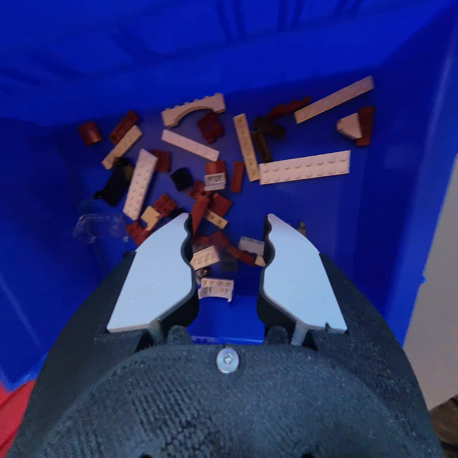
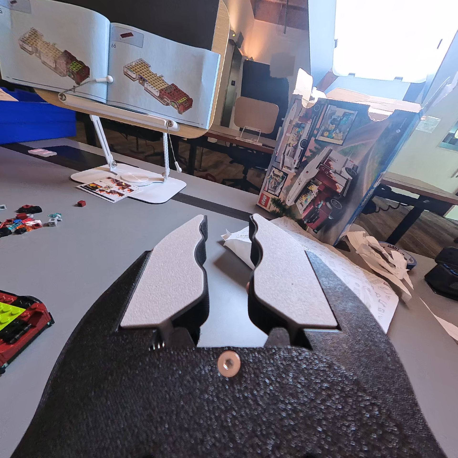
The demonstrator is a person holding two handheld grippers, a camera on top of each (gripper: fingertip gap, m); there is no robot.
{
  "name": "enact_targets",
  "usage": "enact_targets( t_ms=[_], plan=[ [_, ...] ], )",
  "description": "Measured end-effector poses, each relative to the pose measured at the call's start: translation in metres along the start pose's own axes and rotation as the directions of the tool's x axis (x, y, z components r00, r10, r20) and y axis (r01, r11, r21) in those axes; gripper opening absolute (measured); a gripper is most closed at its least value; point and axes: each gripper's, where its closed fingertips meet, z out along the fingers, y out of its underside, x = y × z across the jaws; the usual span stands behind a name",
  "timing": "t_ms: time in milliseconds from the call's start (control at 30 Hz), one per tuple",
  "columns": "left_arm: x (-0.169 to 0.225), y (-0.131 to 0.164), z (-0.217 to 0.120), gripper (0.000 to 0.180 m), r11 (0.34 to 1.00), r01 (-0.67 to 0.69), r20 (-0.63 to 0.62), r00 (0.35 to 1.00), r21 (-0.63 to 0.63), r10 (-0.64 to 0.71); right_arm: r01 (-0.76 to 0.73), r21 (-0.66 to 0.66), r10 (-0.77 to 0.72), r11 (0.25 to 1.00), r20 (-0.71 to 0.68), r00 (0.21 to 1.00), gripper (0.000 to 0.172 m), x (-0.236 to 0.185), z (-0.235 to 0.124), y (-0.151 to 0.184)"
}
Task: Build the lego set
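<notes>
My left gripper [image 1: 227, 218] is open and hangs inside a blue bin [image 1: 223, 62], just above a scatter of loose bricks. A dark red wedge piece [image 1: 199, 210] lies by the left fingertip, and a small white plate [image 1: 205, 257] and other dark red bits lie below the gap between the pads. Neither pad presses on anything. A long white plate [image 1: 304, 167] and a white arch [image 1: 193, 110] lie farther back. My right gripper [image 2: 228, 218] is open and empty over the grey table [image 2: 99, 247], with bare table showing between its fingers.
An open instruction booklet [image 2: 158, 74] sits on a white stand. A set box [image 2: 334, 161] stands at right with torn white paper bags [image 2: 347, 272] before it. A dark red build [image 2: 19, 319] and small pieces [image 2: 22, 221] lie at left. Some 65 centimeters of space lies between my two pairs of fingers.
</notes>
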Motion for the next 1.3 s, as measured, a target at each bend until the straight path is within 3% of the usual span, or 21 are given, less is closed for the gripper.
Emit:
enact_targets(
  t_ms=[100, 200, 467, 533, 633, 733, 867, 1167, 1300],
  plan=[
    [0.02, 0.001, 0.01, 0.072, 0.999, -0.02, -0.088, 0.996, -0.047, 0.016, -0.005, 0.002, 0.005, 1.0, -0.001, 1.0, 0.032, 0.001, -0.001, 0.0],
    [0.027, 0.003, 0.018, 0.076, 0.996, -0.033, -0.125, 0.992, -0.081, 0.023, -0.008, 0.006, 0.008, 1.0, -0.001, 1.0, 0.032, 0.002, -0.002, -0.001],
    [0.021, 0.004, 0.022, 0.065, 0.994, -0.038, -0.117, 0.993, -0.103, 0.026, -0.017, 0.006, 0.017, 1.0, 0.01, 1.0, 0.032, 0.0, -0.002, 0.001],
    [0.012, 0.006, 0.022, 0.036, 0.992, -0.047, -0.073, 0.997, -0.117, 0.038, -0.019, 0.004, 0.019, 1.0, 0.014, 1.0, 0.032, -0.001, -0.002, 0.002],
    [-0.002, 0.013, 0.021, 0.01, 0.99, -0.048, -0.015, 0.999, -0.13, 0.046, -0.02, 0.003, 0.02, 1.0, 0.018, 1.0, 0.032, -0.001, -0.002, 0.002],
    [-0.027, 0.015, 0.011, 0.0, 0.995, -0.005, 0.102, 0.995, -0.104, 0.015, -0.022, 0.005, 0.022, 1.0, 0.016, 1.0, 0.032, 0.0, -0.002, 0.002],
    [-0.061, 0.012, -0.011, 0.007, 0.997, 0.073, 0.26, 0.963, -0.022, -0.065, -0.023, 0.001, 0.023, 1.0, 0.015, 1.0, 0.032, -0.001, -0.002, 0.003],
    [-0.046, 0.009, -0.028, 0.027, 0.998, 0.055, 0.269, 0.962, -0.006, -0.051, -0.011, -0.022, 0.011, 1.0, 0.017, 1.0, 0.032, -0.005, 0.004, 0.006],
    [-0.03, 0.002, -0.051, 0.032, 0.994, 0.085, 0.245, 0.964, 0.067, -0.099, -0.007, -0.025, 0.007, 1.0, 0.02, 1.0, 0.032, -0.007, 0.004, 0.006]
  ],
)
